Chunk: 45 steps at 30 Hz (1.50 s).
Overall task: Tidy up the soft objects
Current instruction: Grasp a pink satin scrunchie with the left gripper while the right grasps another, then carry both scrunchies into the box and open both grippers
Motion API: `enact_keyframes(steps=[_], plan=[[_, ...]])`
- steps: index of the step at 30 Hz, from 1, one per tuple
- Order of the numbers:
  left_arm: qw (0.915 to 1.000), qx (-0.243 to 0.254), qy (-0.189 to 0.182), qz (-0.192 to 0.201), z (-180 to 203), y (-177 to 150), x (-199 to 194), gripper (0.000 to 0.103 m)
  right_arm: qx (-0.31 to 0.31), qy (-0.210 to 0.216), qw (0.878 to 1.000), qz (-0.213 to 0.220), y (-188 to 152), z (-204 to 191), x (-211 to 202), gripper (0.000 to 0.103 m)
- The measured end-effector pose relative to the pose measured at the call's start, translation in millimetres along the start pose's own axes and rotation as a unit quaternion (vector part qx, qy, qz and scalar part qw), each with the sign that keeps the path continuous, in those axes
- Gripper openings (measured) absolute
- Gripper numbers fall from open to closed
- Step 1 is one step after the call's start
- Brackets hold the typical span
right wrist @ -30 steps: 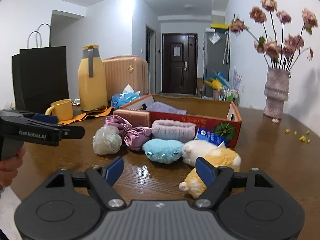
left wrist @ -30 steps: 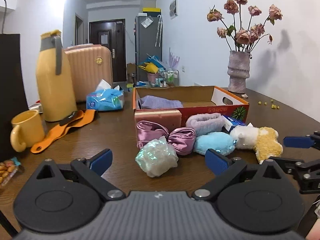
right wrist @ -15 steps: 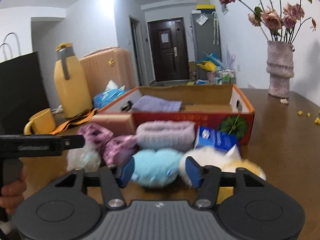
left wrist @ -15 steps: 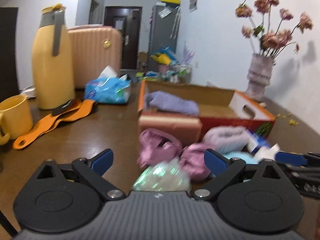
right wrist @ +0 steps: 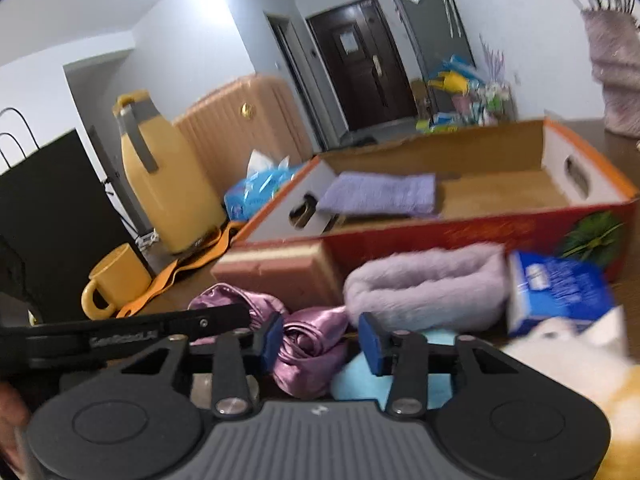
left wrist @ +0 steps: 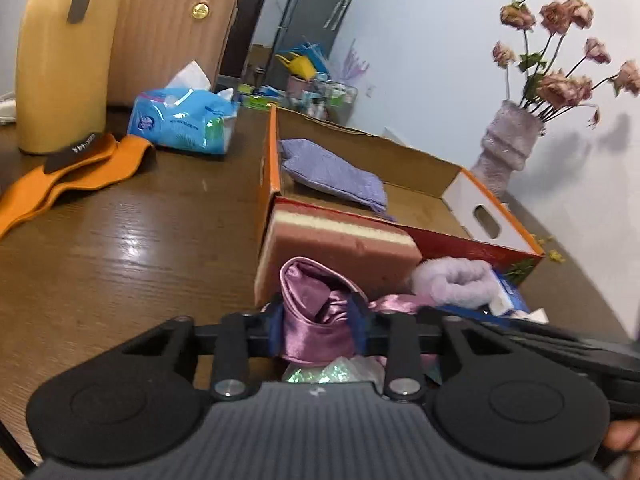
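Note:
A pink satin cloth (left wrist: 316, 292) lies bunched in front of the cardboard box (left wrist: 496, 220). My left gripper (left wrist: 317, 328) is closing on one end of it, and both pads press into the satin. My right gripper (right wrist: 320, 342) is closing too. The cloth's other end (right wrist: 310, 350) sits between its jaws, touching the left pad, with a gap at the right pad. Around it lie a lilac fluffy band (right wrist: 424, 292), a pink sponge block (right wrist: 276, 272), a blue plush (right wrist: 356, 384) and a white-and-yellow plush (right wrist: 580, 364). A purple towel (right wrist: 380, 194) lies in the box.
A yellow jug (left wrist: 64, 60), an orange strap (left wrist: 72, 168) and a blue tissue pack (left wrist: 184, 120) stand on the left. A yellow mug (right wrist: 114, 280) and a black bag (right wrist: 48, 220) are further left. A vase (left wrist: 508, 148) stands behind the box, and a small blue carton (right wrist: 556, 296) leans on it.
Both grippers have moved forward and down onto the pile. The left jaws went from wide open to pressing on the satin cloth. The right jaws narrowed around its other end.

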<state>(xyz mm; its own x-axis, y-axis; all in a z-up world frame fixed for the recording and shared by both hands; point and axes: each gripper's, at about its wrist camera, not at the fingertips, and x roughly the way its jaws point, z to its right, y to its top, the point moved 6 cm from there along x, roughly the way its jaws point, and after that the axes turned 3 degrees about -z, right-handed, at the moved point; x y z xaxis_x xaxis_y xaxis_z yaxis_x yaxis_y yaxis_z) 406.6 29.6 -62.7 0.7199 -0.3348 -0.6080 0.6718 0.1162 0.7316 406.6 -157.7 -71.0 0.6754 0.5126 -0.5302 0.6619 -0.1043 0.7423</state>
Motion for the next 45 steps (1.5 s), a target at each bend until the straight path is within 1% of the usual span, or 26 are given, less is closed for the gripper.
enact_keyframes(steps=[1,3,4,7,11,13,15,18,22,24,26,28,29,32,36,39,40,42,44,45], plan=[[1.0,0.003,-0.002,0.002,-0.6,-1.0,-2.6,0.016,0.004,0.004,1.0,-0.004,-2.2,-1.9,4.9,0.03],[0.9999,0.004,0.001,0.01,-1.1,-1.3,-8.9,0.016,0.006,0.013,1.0,-0.004,-6.6,-5.8,11.1,0.019],[0.9999,0.005,-0.001,0.015,-0.4,-0.3,-13.2,0.014,0.005,0.014,1.0,-0.002,-7.7,-8.5,10.7,0.014],[0.9989,0.008,-0.015,0.044,6.8,7.8,-35.1,0.012,-0.015,0.014,0.999,0.026,-3.7,-23.0,-7.0,0.013],[0.9942,0.027,-0.041,0.096,27.6,19.3,-77.1,0.012,-0.063,0.009,0.994,0.088,10.1,-47.9,-54.3,0.013],[0.991,0.037,-0.057,0.116,40.1,19.3,-98.8,0.012,-0.075,0.009,0.991,0.108,12.9,-55.2,-78.6,0.013],[0.9892,0.041,-0.069,0.123,49.4,15.2,-111.9,0.012,-0.079,0.009,0.99,0.12,10.5,-60.5,-100.6,0.013],[0.9884,0.046,-0.086,0.116,61.5,5.4,-119.9,0.012,-0.082,0.002,0.989,0.122,1.7,-65.2,-121.9,0.013],[0.9885,0.052,-0.091,0.109,71.0,3.1,-119.4,0.013,-0.079,-0.006,0.989,0.121,-0.3,-60.1,-134.3,0.013],[0.9879,0.056,-0.094,0.11,73.7,10.6,-115.5,0.013,-0.077,-0.006,0.989,0.124,4.8,-56.3,-135.9,0.013],[0.9883,0.061,-0.089,0.107,75.0,23.3,-106.3,0.013,-0.081,-0.008,0.989,0.124,13.2,-51.8,-131.9,0.013],[0.989,0.066,-0.097,0.09,74.9,40.8,-89.4,0.013,-0.091,-0.008,0.988,0.122,30.5,-47.2,-122.8,0.013],[0.9901,0.066,-0.095,0.08,74.0,51.9,-78.5,0.013,-0.095,-0.007,0.988,0.119,41.2,-43.0,-115.4,0.013],[0.9913,0.069,-0.094,0.062,69.0,79.6,-46.5,0.013,-0.081,0.002,0.992,0.093,71.3,-25.2,-85.3,0.013],[0.9955,0.063,-0.063,0.03,55.7,106.5,5.5,0.013,-0.062,0.005,0.997,0.049,106.5,0.7,-32.0,0.013],[0.9973,0.06,-0.043,0.004,43.2,113.4,39.3,0.013,-0.045,0.005,0.999,0.012,120.7,17.3,9.0,0.013],[0.9975,0.059,-0.038,-0.005,38.1,112.4,48.8,0.013,-0.04,0.004,0.999,-0.001,122.4,22.4,22.6,0.013],[0.9978,0.06,-0.016,-0.023,27.8,107.2,64.7,0.015,-0.046,-0.004,0.999,-0.023,119.2,26.8,44.4,0.013],[0.9979,0.052,-0.004,-0.038,16.5,101.4,74.6,0.023,-0.051,-0.013,0.998,-0.043,111.5,29.8,61.3,0.014],[0.9977,0.05,-0.011,-0.044,12.9,98.1,76.3,0.028,-0.052,-0.016,0.997,-0.052,107.1,31.9,69.1,0.017]])
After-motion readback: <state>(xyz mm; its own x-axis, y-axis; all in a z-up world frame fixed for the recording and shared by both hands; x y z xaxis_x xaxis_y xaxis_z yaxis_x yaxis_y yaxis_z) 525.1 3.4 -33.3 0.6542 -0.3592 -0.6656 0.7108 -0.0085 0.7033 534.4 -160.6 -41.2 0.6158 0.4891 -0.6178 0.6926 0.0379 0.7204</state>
